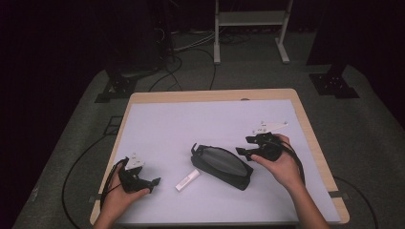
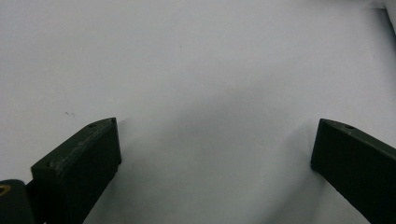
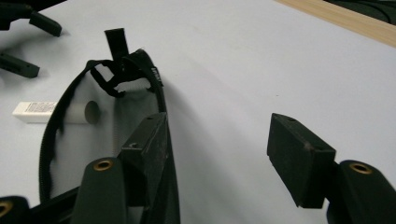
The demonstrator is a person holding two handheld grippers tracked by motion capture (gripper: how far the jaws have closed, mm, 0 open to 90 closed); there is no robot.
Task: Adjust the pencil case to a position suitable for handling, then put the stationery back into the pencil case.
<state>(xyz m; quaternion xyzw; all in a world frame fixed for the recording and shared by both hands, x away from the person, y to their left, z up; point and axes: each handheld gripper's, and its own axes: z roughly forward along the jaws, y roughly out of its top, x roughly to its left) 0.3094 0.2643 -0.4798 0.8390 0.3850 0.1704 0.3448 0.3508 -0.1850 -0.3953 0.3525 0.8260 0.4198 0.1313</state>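
pouch [image 1: 222,167] lies flat mid surface [image 1: 191,119], mouth gaping so stuff can go in; white tube [image 1: 186,181] sits just off its 8 o'clock. my right tool [image 1: 244,145] hangs at the pouch's 2 o'clock end, jaws apart, gripping nothing, wrist tipped down. left tool [image 1: 152,183] rests low at 7 o'clock, jaws wide, nothing btwn them.

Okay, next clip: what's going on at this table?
A person at a table with a white mat holds a gripper in each hand. The right gripper is open at the end of a black mesh pouch lying mid-table; nothing sits between its fingers, one of which is right by the pouch's rim. The left gripper is open over bare mat. A small white tube lies just left of the pouch.
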